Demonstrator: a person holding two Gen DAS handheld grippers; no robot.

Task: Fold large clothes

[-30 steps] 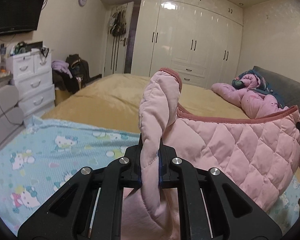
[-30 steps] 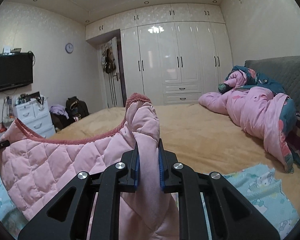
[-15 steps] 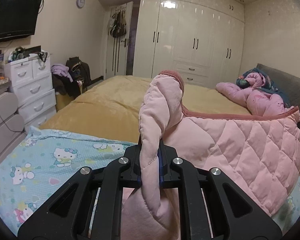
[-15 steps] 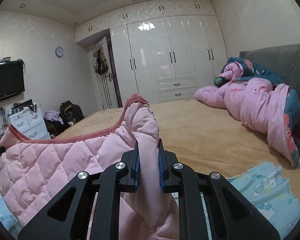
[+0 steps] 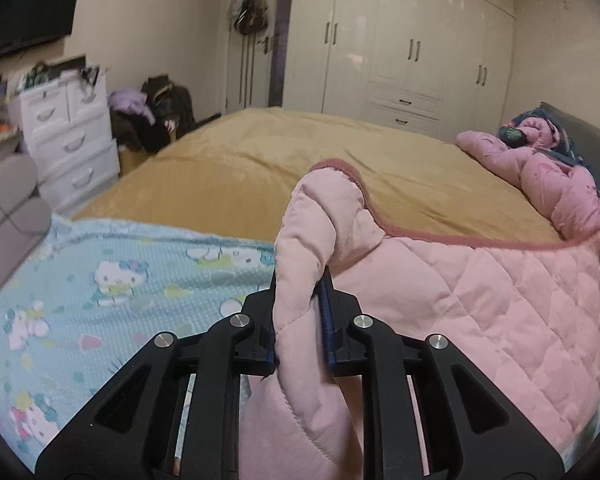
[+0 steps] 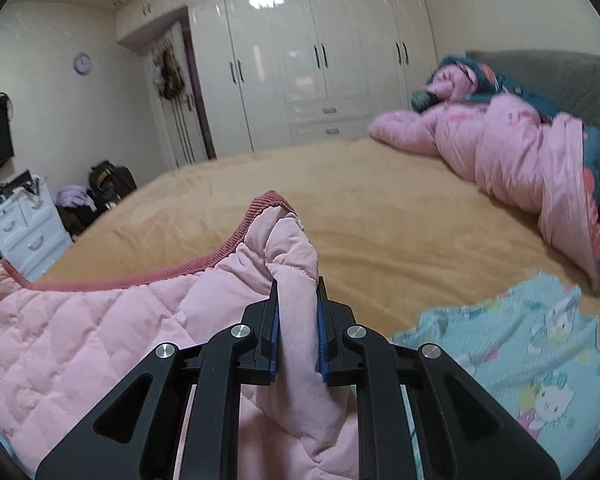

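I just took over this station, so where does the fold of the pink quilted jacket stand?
Done: nothing looks folded yet; no crease or stacked layer shows. In hand: the left gripper and right gripper each pinch a corner of the pink quilted jacket, its ribbed edge stretched between them above the cartoon-print sheet. The left jaws have just been opening slightly, fabric still between them. Left: lay it down and fold.
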